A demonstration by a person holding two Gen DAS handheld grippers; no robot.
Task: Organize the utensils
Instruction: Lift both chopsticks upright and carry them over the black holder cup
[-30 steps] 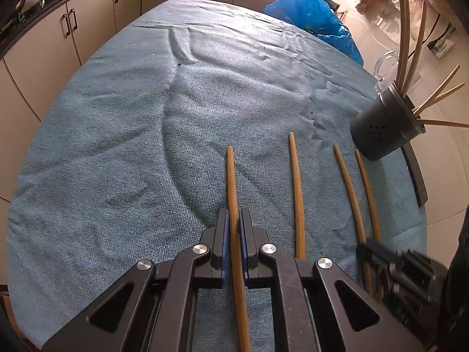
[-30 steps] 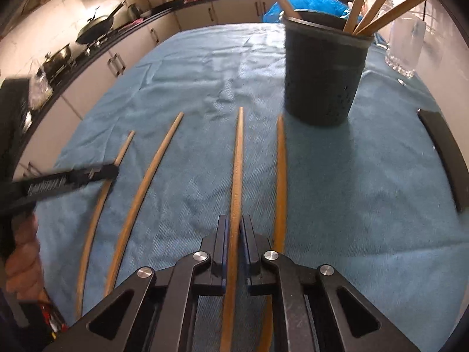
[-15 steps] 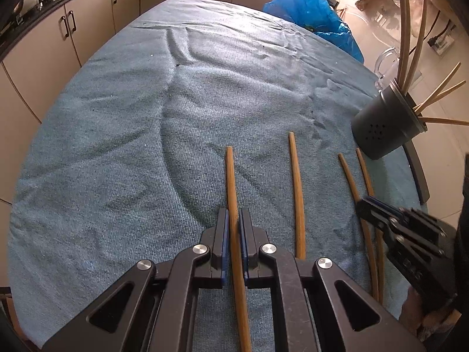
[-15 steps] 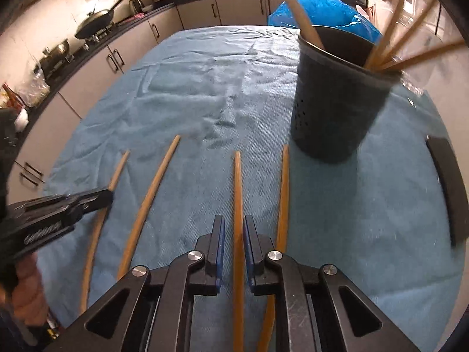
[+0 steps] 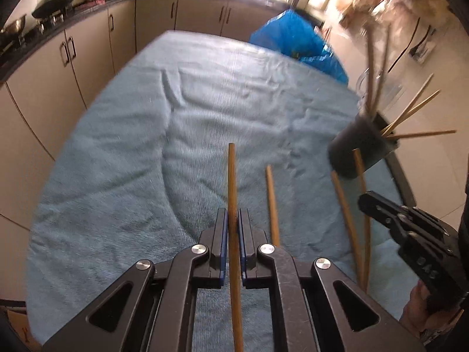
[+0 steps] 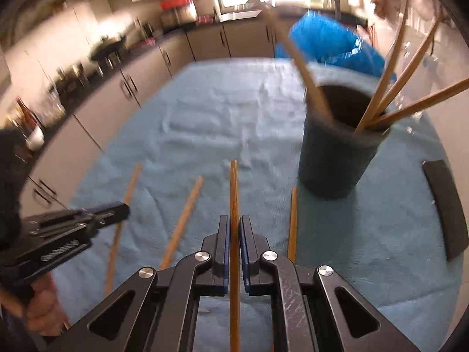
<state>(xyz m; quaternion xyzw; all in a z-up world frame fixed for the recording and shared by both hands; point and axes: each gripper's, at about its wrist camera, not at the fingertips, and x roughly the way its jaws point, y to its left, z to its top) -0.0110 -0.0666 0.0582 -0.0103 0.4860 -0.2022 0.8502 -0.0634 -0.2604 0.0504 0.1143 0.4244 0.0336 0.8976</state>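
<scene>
Both grippers are clamping a stick each. Left gripper (image 5: 233, 220) is pinching one stick (image 5: 232, 182) between its pads, the shaft running straight out ahead and back under the body. Right gripper (image 6: 234, 228) is doing the same with its own stick (image 6: 233, 193), jaws closing tight on it, the tip pointing toward the cup (image 6: 337, 146).

As for the step, each held stick seems to be coming up off the cloth (image 5: 146, 146), so this looks like the lift just after a double pick. Next, each stick needs carrying to the cup and tipping upright, so that one end is dropping inside the rim among the sticks already leaning there. Going one gripper at a time would keep the two from clashing over the narrow mouth, and the leaning sticks could get knocked.

Two more sticks are lying on the cloth: one (image 5: 272, 205) just beside the left gripper, another (image 6: 293, 220) just beside the right, its far end near the cup's base. So the task is roughly midway by my reckoning.

Both grippers are angling steeply down toward the cloth, side by side and apart, each visible at the edge of the other's view with a hand (image 6: 44, 308) wrapping its handle. A dark flat object (image 6: 445, 208) is lying right of the cup; what it is I cannot tell.
</scene>
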